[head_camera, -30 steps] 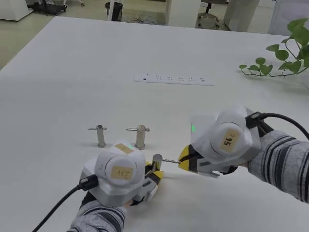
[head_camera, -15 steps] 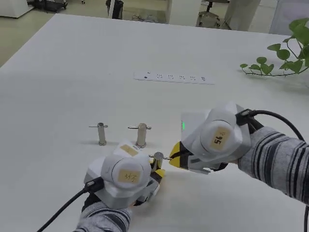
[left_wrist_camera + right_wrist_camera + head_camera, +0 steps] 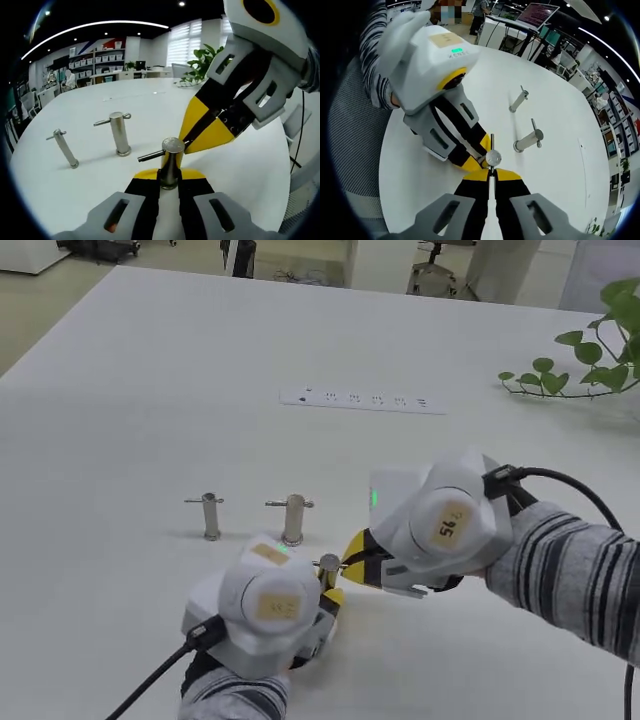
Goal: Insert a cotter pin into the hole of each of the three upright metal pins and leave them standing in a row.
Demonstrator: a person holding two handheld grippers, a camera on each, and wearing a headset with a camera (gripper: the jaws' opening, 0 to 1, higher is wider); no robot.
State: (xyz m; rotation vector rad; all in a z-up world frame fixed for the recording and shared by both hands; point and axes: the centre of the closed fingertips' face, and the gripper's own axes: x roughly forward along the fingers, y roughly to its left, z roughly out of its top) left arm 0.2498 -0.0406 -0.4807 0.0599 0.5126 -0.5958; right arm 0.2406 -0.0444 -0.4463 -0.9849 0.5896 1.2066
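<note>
Plainly, the left gripper view gives what the head view hides. The left gripper [image 3: 170,176] is clamped on the foot of the near pin [image 3: 171,152], which stands upright at lower centre. A cotter [image 3: 150,156] sticks out of the pin's head toward the left. The right gripper [image 3: 189,141] comes in from the upper right, its yellow tips touching that head. In the right gripper view its jaws are pinched shut on the cotter, whose tip shows beyond the head. In the head view the white gripper bodies cover both grips at lower centre. Up and left of them on the table [image 3: 150,370] stand the middle pin [image 3: 292,519] and the end pin [image 3: 210,516], each with its own cotter through it. A power strip [image 3: 360,400] lies above centre, and a plant [image 3: 590,350] is at upper right.
</note>
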